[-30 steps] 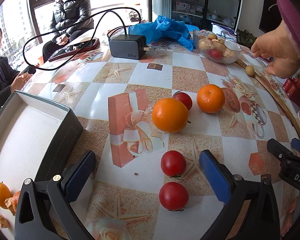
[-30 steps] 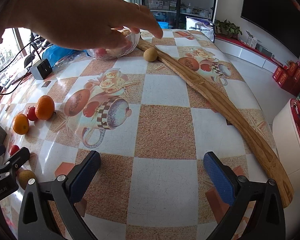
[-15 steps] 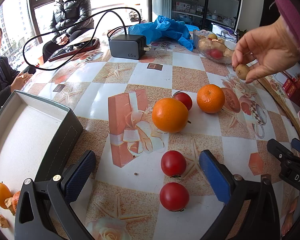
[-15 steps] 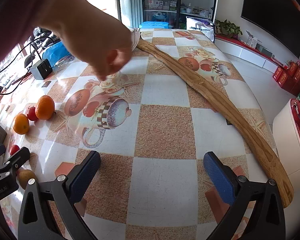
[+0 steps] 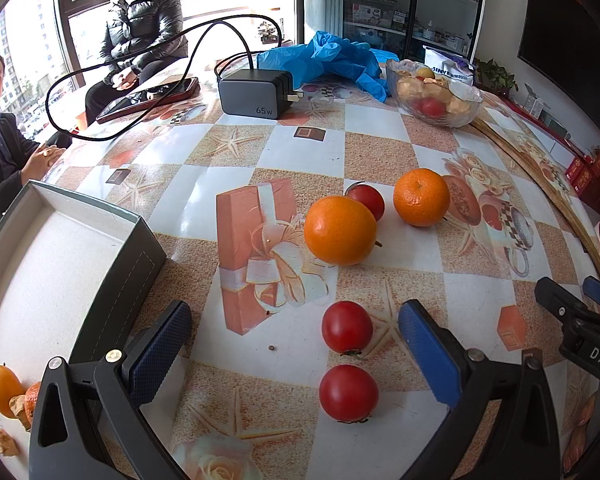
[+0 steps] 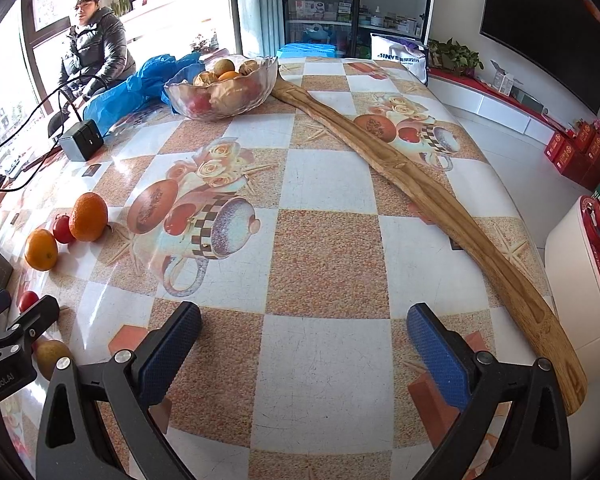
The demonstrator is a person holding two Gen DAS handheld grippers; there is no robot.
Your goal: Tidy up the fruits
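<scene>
At the far left of the left wrist view a grey open box (image 5: 112, 264) sits on the desk (image 5: 236, 152), with orange fruit pieces (image 5: 4, 390) in its near corner. The left hand-held gripper (image 5: 294, 346) hangs low over the desk with its blue pads spread wide apart and nothing between them. Two tomatoes (image 5: 347, 332) lie just inside its right finger, one nearer than the other. Farther off lie a large orange (image 5: 340, 230), a third tomato (image 5: 367, 201) touching it from behind, and a second orange (image 5: 421, 197) just to the right. Beyond these, a black charger (image 5: 254, 94) with its looping cable, a phone (image 5: 148, 94) and a blue plastic bag (image 5: 324, 60) sit near the far edge. A glass bowl (image 5: 434, 90) of mixed fruit stands at the far right.

In the right wrist view the right hand-held gripper (image 6: 304, 344) is likewise spread wide over bare checked desk, empty. A long wooden board (image 6: 440, 204) runs from the bowl toward the near right. A brownish fruit (image 6: 52, 356) lies at the near left, beside the left tool.
</scene>
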